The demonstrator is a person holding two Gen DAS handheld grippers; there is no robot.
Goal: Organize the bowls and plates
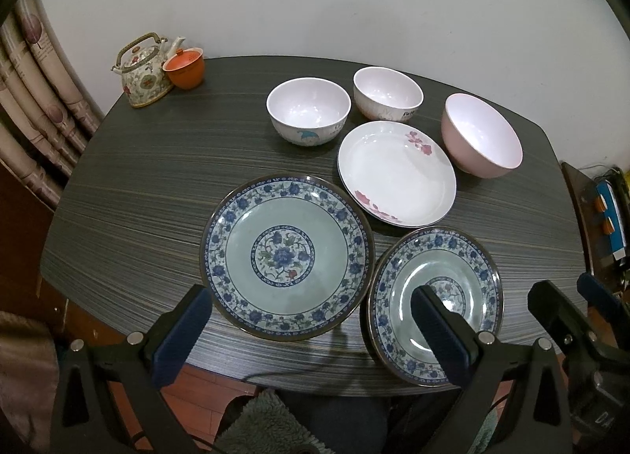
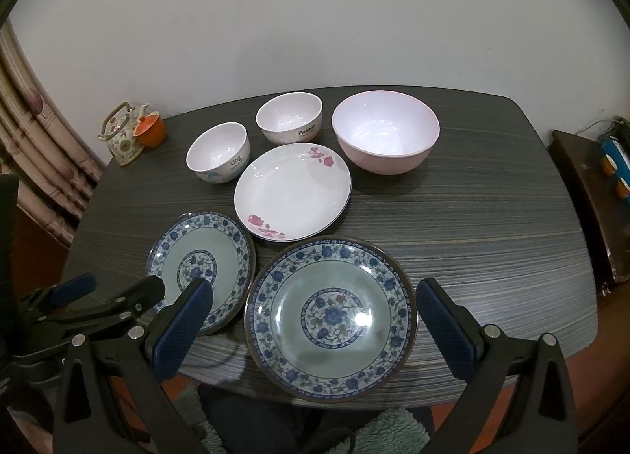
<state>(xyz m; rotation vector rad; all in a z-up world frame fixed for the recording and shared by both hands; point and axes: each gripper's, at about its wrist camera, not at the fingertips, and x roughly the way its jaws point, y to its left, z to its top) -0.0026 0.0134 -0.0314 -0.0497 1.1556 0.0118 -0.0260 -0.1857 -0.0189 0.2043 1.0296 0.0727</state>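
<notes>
Two blue-patterned green plates lie at the table's near edge: a left one (image 1: 286, 257) (image 2: 201, 265) and a right one (image 1: 435, 304) (image 2: 330, 319). Behind them lies a white plate with pink flowers (image 1: 397, 172) (image 2: 292, 191). At the back stand two small white bowls (image 1: 308, 110) (image 1: 388, 93) and a larger pink bowl (image 1: 481, 135) (image 2: 385, 136). My left gripper (image 1: 315, 332) is open and empty, above the near edge before the left plate. My right gripper (image 2: 315, 330) is open and empty, straddling the right plate from above. It also shows in the left wrist view (image 1: 582, 296).
A flowered teapot (image 1: 143, 70) and an orange cup with lid (image 1: 184, 66) stand at the table's far left corner. A curtain (image 1: 35, 107) hangs left. A dark side cabinet (image 2: 586, 198) stands right. The dark striped table (image 2: 492, 237) has bare surface on its right.
</notes>
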